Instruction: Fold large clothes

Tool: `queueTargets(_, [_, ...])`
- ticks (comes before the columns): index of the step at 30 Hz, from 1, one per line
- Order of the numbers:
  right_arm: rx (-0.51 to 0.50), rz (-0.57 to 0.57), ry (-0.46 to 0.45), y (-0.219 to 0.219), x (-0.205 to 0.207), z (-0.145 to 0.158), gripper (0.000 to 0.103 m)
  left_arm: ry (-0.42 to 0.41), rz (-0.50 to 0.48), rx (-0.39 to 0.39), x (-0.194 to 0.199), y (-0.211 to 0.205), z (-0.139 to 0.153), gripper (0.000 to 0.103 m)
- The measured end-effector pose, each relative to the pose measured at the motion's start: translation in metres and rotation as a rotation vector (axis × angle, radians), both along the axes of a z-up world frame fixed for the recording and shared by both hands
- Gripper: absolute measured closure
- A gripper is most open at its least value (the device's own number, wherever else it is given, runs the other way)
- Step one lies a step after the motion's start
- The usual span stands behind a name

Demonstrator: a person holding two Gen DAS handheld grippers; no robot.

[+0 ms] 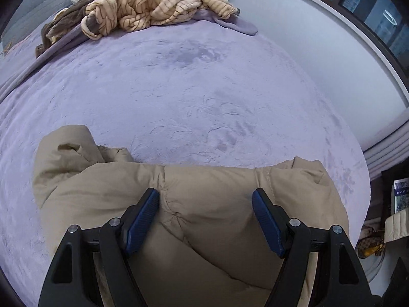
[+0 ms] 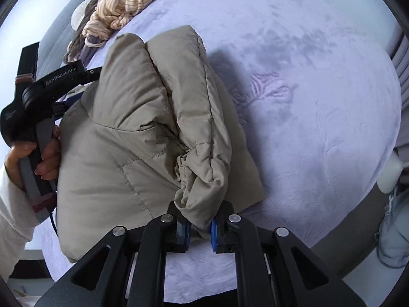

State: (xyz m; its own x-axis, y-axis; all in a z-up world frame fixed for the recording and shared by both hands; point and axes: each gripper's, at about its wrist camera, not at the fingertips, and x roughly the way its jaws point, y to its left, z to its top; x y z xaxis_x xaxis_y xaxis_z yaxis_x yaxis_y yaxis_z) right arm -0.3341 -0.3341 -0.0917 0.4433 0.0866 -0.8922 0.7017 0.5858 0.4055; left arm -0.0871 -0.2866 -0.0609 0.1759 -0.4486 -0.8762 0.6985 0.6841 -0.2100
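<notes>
Blue pads of the right gripper (image 2: 199, 229) sit nearest the lens, clenched on a bunched, gathered end of the beige puffer jacket (image 2: 133, 133), most likely a sleeve cuff. From that pinch the sleeve (image 2: 202, 117) runs up and away across the jacket's right edge, toward the striped blanket (image 2: 120, 5) heaped at the far end of the bed (image 2: 319, 117).

Everything else can be placed from the jacket. It lies on the near part of the lilac bed cover, partly folded into a thick bundle. The left gripper (image 1: 205, 217) hangs just above its padded body with its jaws standing wide and nothing pinched (its pads (image 1: 141, 221) straddle a quilted seam without pressing it). In the right wrist view that same tool sits at the jacket's left edge, held by a hand (image 2: 38, 158) in a white sleeve.

My reading is that the next move turns on the sleeve's long axis: it has to swing from the jacket's right edge inward over the body, toward the left gripper, which is nearer the middle and free to pin the bulk down.
</notes>
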Motion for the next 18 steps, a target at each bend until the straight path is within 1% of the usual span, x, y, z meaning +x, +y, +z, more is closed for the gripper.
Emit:
queueTargets(3, [0.152, -0.046, -0.033, -0.018, -0.005, -0.013, 0.089, 0.001, 0.005, 0.020, 0.003, -0.002, -0.008, 0.027])
queueTargets(4, [0.191, -0.050, -0.040, -0.025, -0.007, -0.009, 0.082, 0.010, 0.011, 0.018, 0.006, 0.001, -0.010, 0.027])
queueTargets(5, [0.190, -0.046, -0.035, -0.029, -0.008, -0.002, 0.079, 0.017, 0.017, 0.018, 0.008, 0.003, -0.011, 0.027])
queueTargets(7, [0.116, -0.019, -0.036, -0.035, -0.009, 0.022, 0.066, 0.029, 0.026, 0.017, 0.013, 0.007, -0.014, 0.027])
queueTargets(8, [0.072, -0.001, -0.052, -0.038, -0.008, 0.035, 0.061, 0.033, 0.027, 0.015, 0.014, 0.008, -0.014, 0.027])
queueTargets(9, [0.032, 0.018, -0.073, -0.041, -0.005, 0.048, 0.054, 0.033, 0.026, 0.015, 0.014, 0.008, -0.014, 0.027])
queueTargets(10, [0.009, 0.037, -0.093, -0.044, 0.000, 0.057, 0.049, 0.031, 0.025, 0.016, 0.014, 0.009, -0.014, 0.026])
queueTargets(12, [0.003, 0.085, -0.128, -0.047, 0.017, 0.066, 0.049, 0.021, 0.023, 0.023, 0.012, 0.008, -0.014, 0.025])
queueTargets(14, [0.010, 0.140, -0.133, -0.046, 0.042, 0.061, 0.049, 0.014, 0.022, 0.030, 0.010, 0.008, -0.013, 0.025])
queueTargets(15, [0.019, 0.172, -0.113, -0.043, 0.055, 0.053, 0.050, 0.012, 0.022, 0.034, 0.011, 0.009, -0.013, 0.025])
queueTargets(16, [0.030, 0.203, -0.083, -0.038, 0.064, 0.042, 0.054, 0.011, 0.024, 0.040, 0.010, 0.010, -0.011, 0.025])
queueTargets(18, [0.034, 0.255, -0.006, -0.027, 0.076, 0.021, 0.056, 0.011, 0.031, 0.050, 0.010, 0.015, -0.004, 0.025])
